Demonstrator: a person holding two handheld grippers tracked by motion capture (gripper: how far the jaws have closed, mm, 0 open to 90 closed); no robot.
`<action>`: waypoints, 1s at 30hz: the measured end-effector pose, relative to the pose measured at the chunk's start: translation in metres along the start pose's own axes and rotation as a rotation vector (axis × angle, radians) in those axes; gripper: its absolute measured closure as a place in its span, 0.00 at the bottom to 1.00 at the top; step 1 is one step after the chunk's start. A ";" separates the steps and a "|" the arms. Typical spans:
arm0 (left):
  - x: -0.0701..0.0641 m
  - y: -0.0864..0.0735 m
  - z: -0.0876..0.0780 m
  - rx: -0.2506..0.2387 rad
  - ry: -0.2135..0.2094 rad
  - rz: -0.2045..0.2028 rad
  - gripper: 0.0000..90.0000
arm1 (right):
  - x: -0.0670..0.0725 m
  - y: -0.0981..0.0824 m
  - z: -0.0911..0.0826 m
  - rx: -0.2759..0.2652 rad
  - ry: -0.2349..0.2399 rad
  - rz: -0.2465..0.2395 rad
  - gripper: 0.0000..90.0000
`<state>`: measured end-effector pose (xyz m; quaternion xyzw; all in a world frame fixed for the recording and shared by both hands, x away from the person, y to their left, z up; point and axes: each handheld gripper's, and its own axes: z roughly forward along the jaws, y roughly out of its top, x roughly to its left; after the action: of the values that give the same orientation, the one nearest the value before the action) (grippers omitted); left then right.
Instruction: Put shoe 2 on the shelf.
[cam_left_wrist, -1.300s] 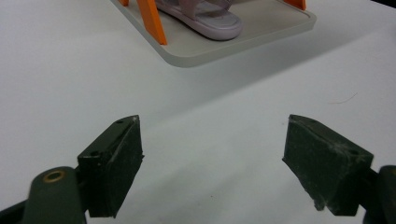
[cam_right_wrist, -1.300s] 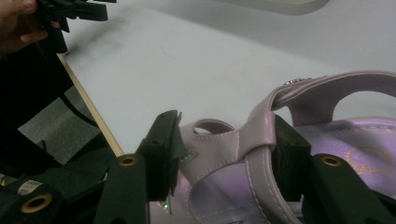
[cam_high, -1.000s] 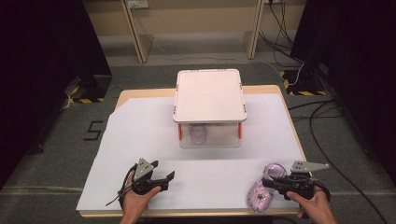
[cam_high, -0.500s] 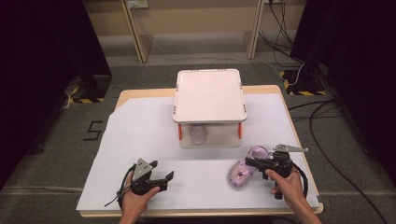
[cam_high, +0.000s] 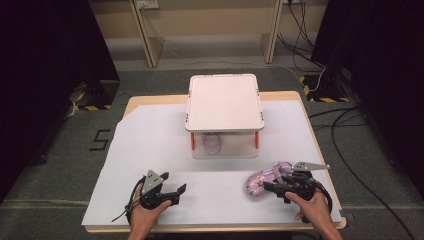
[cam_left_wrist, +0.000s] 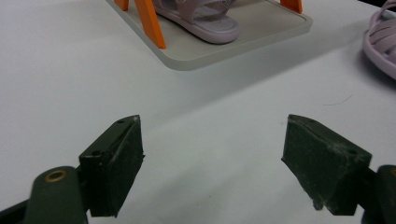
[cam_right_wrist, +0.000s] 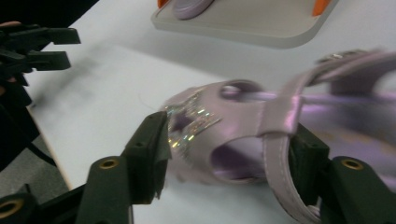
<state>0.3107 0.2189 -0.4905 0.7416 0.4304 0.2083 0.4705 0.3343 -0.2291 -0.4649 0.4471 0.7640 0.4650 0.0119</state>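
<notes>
A white two-tier rack (cam_high: 224, 102) with orange legs stands mid-table, and one lilac sandal (cam_high: 212, 142) lies on its lower tray (cam_left_wrist: 261, 28). A second lilac sandal (cam_high: 257, 182), with a glittery front strap (cam_right_wrist: 194, 119), is gripped by my right gripper (cam_high: 272, 188) near the front right, just above the white sheet. In the right gripper view the jaws press on both sides of its upper (cam_right_wrist: 243, 135). My left gripper (cam_high: 177, 192) rests near the front left, open and wide, with bare sheet between its pads (cam_left_wrist: 114, 163).
White paper (cam_high: 150, 145) covers the wooden table, whose front edge runs just below both hands. Cables (cam_high: 345, 130) trail on the floor to the right. The left gripper (cam_right_wrist: 51, 44) appears far off in the right gripper view.
My right gripper has carried the sandal left and away from the front right corner, closer to the rack. The left gripper has stayed put and open.
</notes>
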 end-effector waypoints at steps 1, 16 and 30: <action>0.000 0.000 0.000 0.000 0.000 0.000 0.22 | 0.003 -0.001 -0.001 0.005 0.002 0.013 0.41; 0.000 0.000 0.000 0.006 -0.002 0.002 0.22 | 0.036 -0.010 -0.033 0.034 0.062 -0.156 0.45; 0.000 0.000 0.001 0.011 -0.003 0.003 0.22 | 0.013 -0.003 -0.044 0.012 -0.121 -0.361 0.46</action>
<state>0.3108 0.2183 -0.4911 0.7453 0.4296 0.2056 0.4666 0.3055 -0.2513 -0.4369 0.3300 0.8325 0.4231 0.1382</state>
